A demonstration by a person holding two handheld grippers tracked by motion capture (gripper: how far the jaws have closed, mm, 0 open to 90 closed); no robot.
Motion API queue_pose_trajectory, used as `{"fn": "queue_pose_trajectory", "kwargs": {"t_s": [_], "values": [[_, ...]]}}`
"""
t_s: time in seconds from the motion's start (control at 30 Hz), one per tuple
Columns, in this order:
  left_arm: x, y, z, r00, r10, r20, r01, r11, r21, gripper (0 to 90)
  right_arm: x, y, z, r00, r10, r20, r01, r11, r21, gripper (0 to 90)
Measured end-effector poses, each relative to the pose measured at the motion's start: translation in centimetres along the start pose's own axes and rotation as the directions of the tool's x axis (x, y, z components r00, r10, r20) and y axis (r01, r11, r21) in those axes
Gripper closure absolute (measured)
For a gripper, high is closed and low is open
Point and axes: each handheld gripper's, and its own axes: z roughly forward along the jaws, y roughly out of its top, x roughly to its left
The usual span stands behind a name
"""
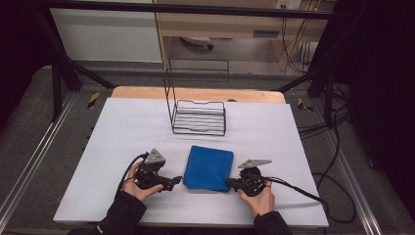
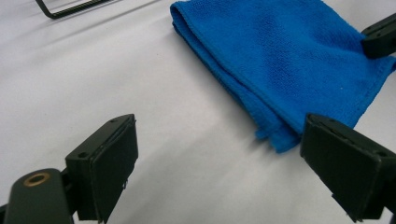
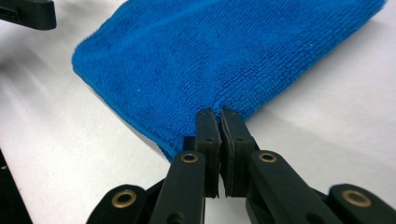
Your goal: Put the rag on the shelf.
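Note:
A folded blue cloth (image 1: 208, 168) lies flat on the white table (image 1: 122, 142), near its front edge. My left gripper (image 1: 177, 180) sits at the cloth's near left corner with its jaws wide open. In the left gripper view (image 2: 219, 135) that corner of the cloth (image 2: 280, 51) lies just ahead of the right jaw, and nothing is between the pads. My right gripper (image 1: 229, 183) is at the cloth's near right corner. In the right gripper view (image 3: 219, 114) its jaws are pressed together with the edge of the cloth (image 3: 210, 56) pinched at their tips.
A black wire rack (image 1: 198, 117) stands behind the cloth toward the table's far side. Cables trail from both grippers, the right one running off the table's right edge. A wooden board edge shows beyond the white top.

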Motion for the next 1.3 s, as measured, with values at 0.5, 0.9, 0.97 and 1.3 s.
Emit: {"fn": "queue_pose_trajectory", "kwargs": {"t_s": [0.5,0.9,0.97,1.3], "values": [[0.5,0.8,-0.2,0.9979,-0.060,0.023,0.061,0.9979,-0.024,12.4,-2.2,-0.3,-2.2,0.9983,-0.040,0.042,0.040,0.9992,0.007,72.0],[1.3,4.3,1.2,0.9984,-0.056,-0.013,0.055,0.9966,-0.061,19.0,-4.2,1.2,-2.9,0.9888,-0.113,0.097,0.129,0.9747,-0.182,25.4],[1.3,4.9,1.8,0.9985,-0.042,-0.035,0.040,0.9976,-0.057,20.0,-4.6,1.3,-2.9,0.9902,-0.097,0.100,0.115,0.9761,-0.184,19.1],[1.8,6.9,6.5,0.9960,-0.066,-0.061,0.066,0.9978,-0.004,38.2,-5.7,0.5,-2.7,0.9921,-0.064,0.108,0.084,0.9789,-0.186,9.7]]}}
